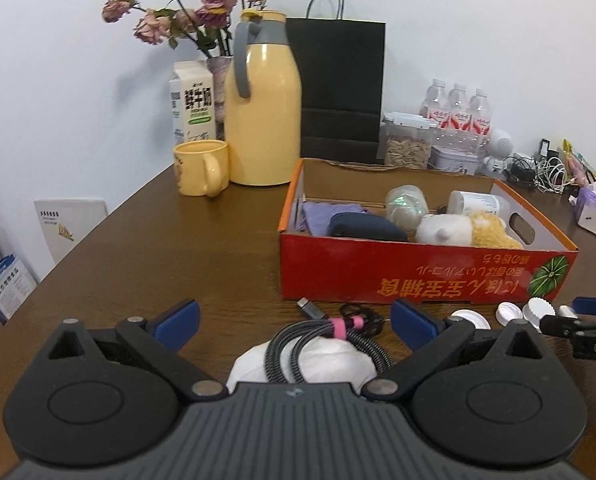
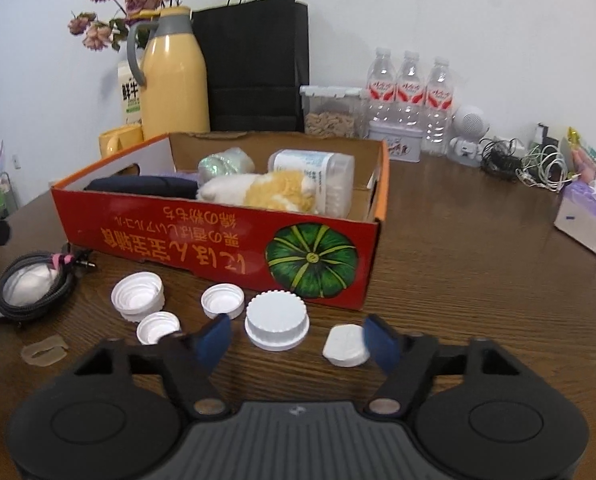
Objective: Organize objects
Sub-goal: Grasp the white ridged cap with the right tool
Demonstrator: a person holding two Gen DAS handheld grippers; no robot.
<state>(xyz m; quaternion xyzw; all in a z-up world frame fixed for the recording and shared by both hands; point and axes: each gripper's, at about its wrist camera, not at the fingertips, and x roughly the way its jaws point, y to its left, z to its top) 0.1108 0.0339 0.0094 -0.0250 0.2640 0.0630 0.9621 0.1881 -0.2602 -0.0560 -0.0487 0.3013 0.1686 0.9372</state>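
Note:
A red cardboard box (image 1: 418, 276) (image 2: 201, 240) sits on the brown table and holds a plush toy (image 1: 470, 230), a dark pouch (image 1: 366, 226), a purple cloth and two bottles. My left gripper (image 1: 295, 320) is open above a coiled braided cable (image 1: 322, 340) lying on a white cloth (image 1: 330, 368). My right gripper (image 2: 300, 340) is open just behind a large white ribbed lid (image 2: 277, 320), with a smaller white cap (image 2: 345, 346) by its right finger. Several more white caps (image 2: 137, 294) lie in front of the box.
A yellow thermos (image 1: 261, 100), yellow mug (image 1: 201, 166), milk carton (image 1: 191, 102), flower vase and black paper bag (image 1: 340, 88) stand behind the box. Water bottles (image 2: 408, 96), a snack jar, a tin, tangled cables (image 2: 538, 166) and a tissue pack (image 2: 586, 220) lie at the right.

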